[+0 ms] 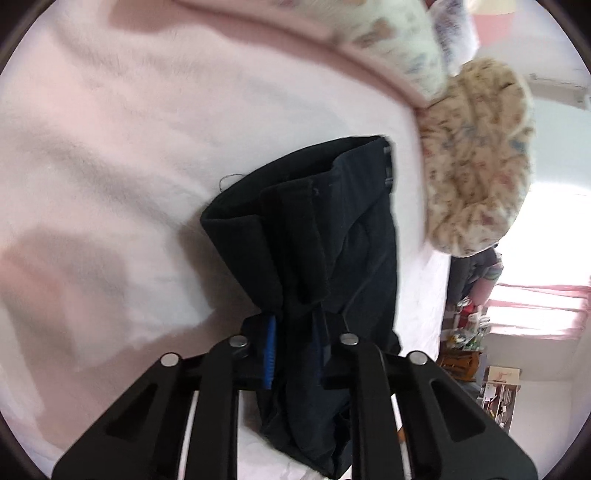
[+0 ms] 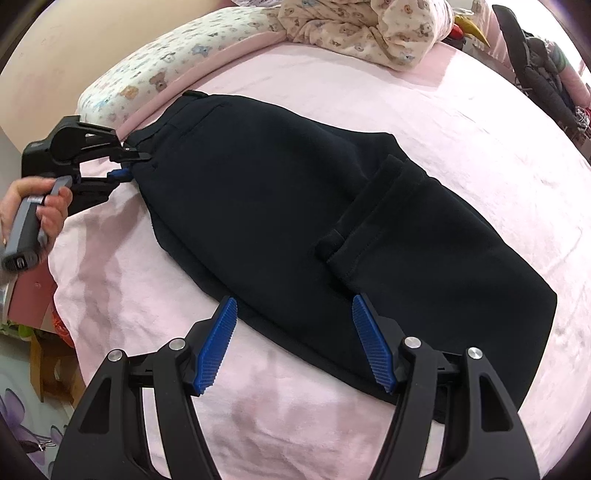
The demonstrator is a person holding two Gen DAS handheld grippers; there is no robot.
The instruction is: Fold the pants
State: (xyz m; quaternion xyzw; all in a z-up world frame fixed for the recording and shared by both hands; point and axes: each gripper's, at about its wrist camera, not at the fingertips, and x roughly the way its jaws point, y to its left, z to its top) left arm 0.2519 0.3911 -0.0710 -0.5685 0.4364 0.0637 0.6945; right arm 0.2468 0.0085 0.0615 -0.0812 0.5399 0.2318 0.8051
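Dark navy pants (image 2: 280,206) lie folded on a pink bed sheet (image 2: 461,122), with the leg cuffs (image 2: 369,218) laid over the upper part. My left gripper (image 2: 131,164) is shut on the waistband end at the left of the right wrist view. In the left wrist view the pants (image 1: 325,251) run forward from between the fingers of the left gripper (image 1: 295,332), a blue pad (image 1: 271,350) pressing the cloth. My right gripper (image 2: 293,306) is open and empty, its blue pads (image 2: 218,343) hovering over the pants' near edge.
A bear-print pillow (image 2: 155,70) lies along the bed's far left edge. A crumpled bear-print quilt (image 2: 369,29) sits at the far side; it also shows in the left wrist view (image 1: 476,158). Dark clothes (image 2: 543,70) hang at the far right. Furniture and a window (image 1: 535,314) stand beyond the bed.
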